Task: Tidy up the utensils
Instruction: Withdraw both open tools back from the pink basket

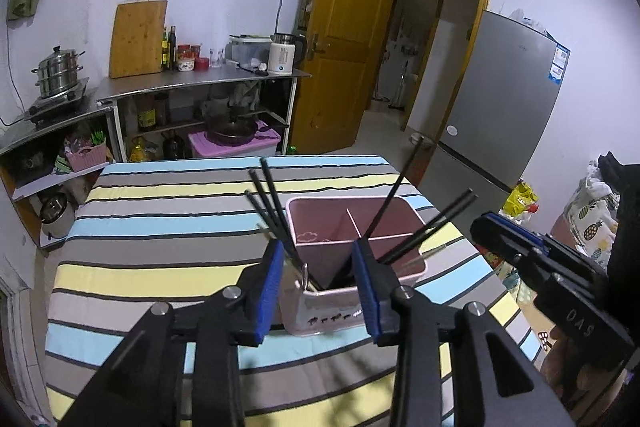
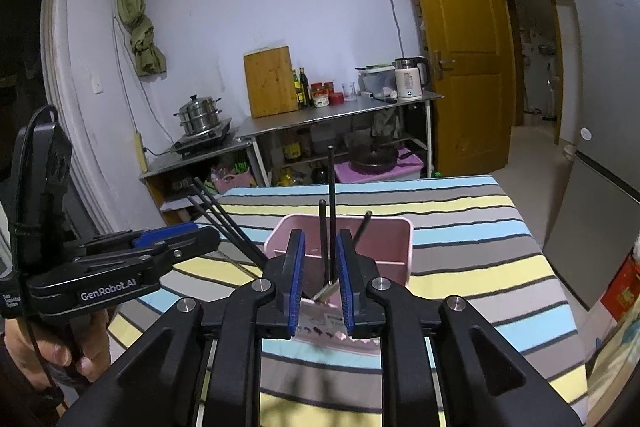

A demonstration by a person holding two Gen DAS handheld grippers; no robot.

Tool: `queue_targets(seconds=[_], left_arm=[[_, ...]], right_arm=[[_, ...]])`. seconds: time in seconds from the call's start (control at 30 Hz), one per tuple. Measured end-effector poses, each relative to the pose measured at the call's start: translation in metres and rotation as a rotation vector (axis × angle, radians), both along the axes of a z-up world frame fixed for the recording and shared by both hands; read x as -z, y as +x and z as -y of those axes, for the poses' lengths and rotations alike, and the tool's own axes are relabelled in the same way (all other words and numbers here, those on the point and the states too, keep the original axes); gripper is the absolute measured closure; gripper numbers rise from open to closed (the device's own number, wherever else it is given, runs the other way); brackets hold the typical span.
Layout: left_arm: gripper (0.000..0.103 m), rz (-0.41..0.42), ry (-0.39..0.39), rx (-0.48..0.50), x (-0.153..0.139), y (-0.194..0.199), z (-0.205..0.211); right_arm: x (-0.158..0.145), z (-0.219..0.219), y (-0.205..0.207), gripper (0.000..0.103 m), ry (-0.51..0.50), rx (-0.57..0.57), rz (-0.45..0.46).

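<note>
A pink divided utensil holder [image 1: 394, 223] [image 2: 394, 247] stands on the striped tablecloth [image 1: 160, 227] [image 2: 480, 267]. Several black chopsticks [image 1: 270, 203] [image 2: 331, 211] lean out of it, some to the left, some to the right [image 1: 436, 223]. A metal utensil handle [image 1: 305, 277] shows at its near left corner. My left gripper [image 1: 318, 281] is open and empty just in front of the holder. My right gripper [image 2: 320, 283] is open and empty, its fingers on either side of the upright chopsticks without touching. The right gripper shows at the right in the left wrist view [image 1: 532, 259], the left gripper at the left in the right wrist view [image 2: 160, 247].
Steel kitchen shelves [image 1: 200, 83] [image 2: 340, 111] with a cutting board, bottles, kettle and steamer pot stand behind the table. A wooden door [image 1: 340, 39] and a grey fridge [image 1: 504, 99] are at the right.
</note>
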State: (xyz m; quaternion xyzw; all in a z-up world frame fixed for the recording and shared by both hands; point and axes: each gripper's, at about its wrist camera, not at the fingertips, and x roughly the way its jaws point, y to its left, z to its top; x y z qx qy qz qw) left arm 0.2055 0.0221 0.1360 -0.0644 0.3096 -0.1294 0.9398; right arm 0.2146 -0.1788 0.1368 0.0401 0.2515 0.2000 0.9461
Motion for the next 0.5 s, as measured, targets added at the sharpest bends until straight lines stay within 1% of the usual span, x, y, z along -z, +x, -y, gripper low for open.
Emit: queue_targets(seconds=[0.2, 0.3, 0.5], left_arm=[[0.064, 0.022, -0.032, 0.001, 0.001, -0.028, -0.007], [0.064, 0.041, -0.04, -0.001, 0.004, -0.045, -0.008], [0.061, 0.06, -0.051, -0.013, 0.017, -0.082, -0.01]], right_arm=[[0.002, 0.004, -0.023, 0.086, 0.002, -0.002, 0.006], [0.007, 0.008, -0.038, 0.086, 0.007, 0.004, 0.002], [0.021, 0.01, -0.064, 0.086, 0.008, 0.004, -0.023]])
